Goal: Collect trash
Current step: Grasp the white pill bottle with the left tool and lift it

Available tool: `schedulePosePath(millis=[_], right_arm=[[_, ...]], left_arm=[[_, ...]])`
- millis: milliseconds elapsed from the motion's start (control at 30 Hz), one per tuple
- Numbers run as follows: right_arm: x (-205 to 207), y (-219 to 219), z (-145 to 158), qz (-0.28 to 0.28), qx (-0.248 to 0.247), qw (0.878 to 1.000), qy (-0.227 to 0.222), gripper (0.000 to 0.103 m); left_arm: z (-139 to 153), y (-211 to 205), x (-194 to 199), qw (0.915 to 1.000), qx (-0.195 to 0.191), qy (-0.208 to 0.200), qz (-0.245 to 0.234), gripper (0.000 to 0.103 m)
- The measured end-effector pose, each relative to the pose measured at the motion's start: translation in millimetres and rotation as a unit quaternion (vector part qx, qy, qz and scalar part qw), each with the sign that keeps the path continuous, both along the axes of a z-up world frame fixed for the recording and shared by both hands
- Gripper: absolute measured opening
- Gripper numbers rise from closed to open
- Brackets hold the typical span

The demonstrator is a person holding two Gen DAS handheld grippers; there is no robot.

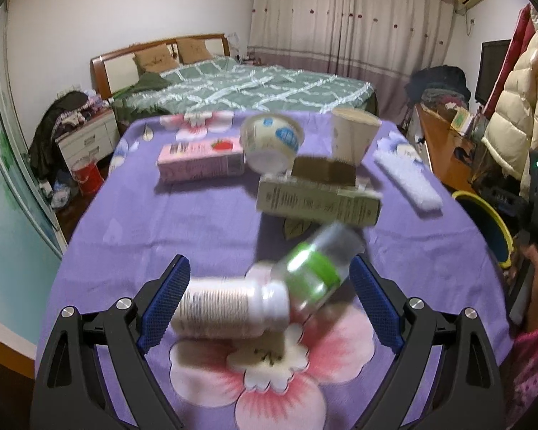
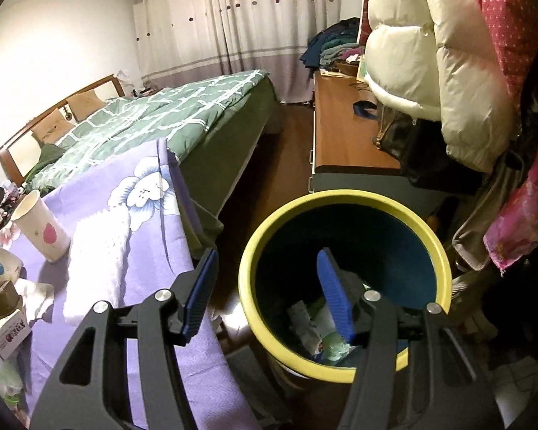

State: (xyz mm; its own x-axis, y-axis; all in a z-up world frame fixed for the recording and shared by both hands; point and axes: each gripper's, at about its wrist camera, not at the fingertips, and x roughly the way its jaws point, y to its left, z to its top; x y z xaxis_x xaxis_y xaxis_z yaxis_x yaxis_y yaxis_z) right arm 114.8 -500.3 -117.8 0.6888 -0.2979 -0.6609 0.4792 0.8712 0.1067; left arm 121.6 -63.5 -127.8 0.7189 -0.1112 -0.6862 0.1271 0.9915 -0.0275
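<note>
My left gripper (image 1: 269, 301) has its jaws spread wide, gripping nothing; a white bottle (image 1: 229, 310) lies on its side between the blue pads (image 1: 168, 297), its base against the left pad as far as I can tell. A clear bottle with a green label (image 1: 315, 268), blurred, leans against the white bottle's cap end. Beyond them on the purple floral tablecloth (image 1: 161, 222): an olive carton (image 1: 319, 200), a pink carton (image 1: 201, 161), a tipped yogurt cup (image 1: 272, 141), a paper cup (image 1: 353, 132) and a white cloth (image 1: 407, 175).

My right gripper (image 2: 269, 294) is also wide open and empty, hanging over the near rim of the yellow-rimmed bin (image 2: 340, 197), which stands on the floor just beside the table edge. Crumpled wrappers (image 2: 315, 333) lie in its bottom.
</note>
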Motion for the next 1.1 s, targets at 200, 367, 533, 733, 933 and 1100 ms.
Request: schedulePosePath(millis=[200,367,533,733,933,1100], right_arm=[[0.8,-2.4,-1.7,-0.005,0.003,1.0,0.009,0.055],[3.2,3.4,-0.9,-0.003,-0.013,1.0,0.013,0.055],[3.4,1.3,-1.8,-0.002,-0.006,1.0,0.016,0.055],[4.4,2.3,-2.1,0.0,-0.008,1.0,0.017,0.055],[5.3,3.2,-2.4,0.003,-0.007,1.0,0.019,0.055],[5.8,3.8,-2.4,0.005,-0.007,1.0,0.02,0.055]], left_arm=[[-19.9,11.9,-3.3,0.9995,0.024,0.016,0.014,0.091],[-29.4,20.6,2.9,0.9993,0.021,0.026,0.017,0.091],[-40.8,24.3,10.6,0.9987,0.008,0.047,0.015,0.091],[-50.0,20.0,18.7,0.9984,0.011,0.055,0.012,0.091],[-52.4,21.5,24.9,0.9983,0.003,0.057,0.011,0.084],[-48.0,23.1,18.6,0.9985,0.005,0.054,0.004,0.084]])
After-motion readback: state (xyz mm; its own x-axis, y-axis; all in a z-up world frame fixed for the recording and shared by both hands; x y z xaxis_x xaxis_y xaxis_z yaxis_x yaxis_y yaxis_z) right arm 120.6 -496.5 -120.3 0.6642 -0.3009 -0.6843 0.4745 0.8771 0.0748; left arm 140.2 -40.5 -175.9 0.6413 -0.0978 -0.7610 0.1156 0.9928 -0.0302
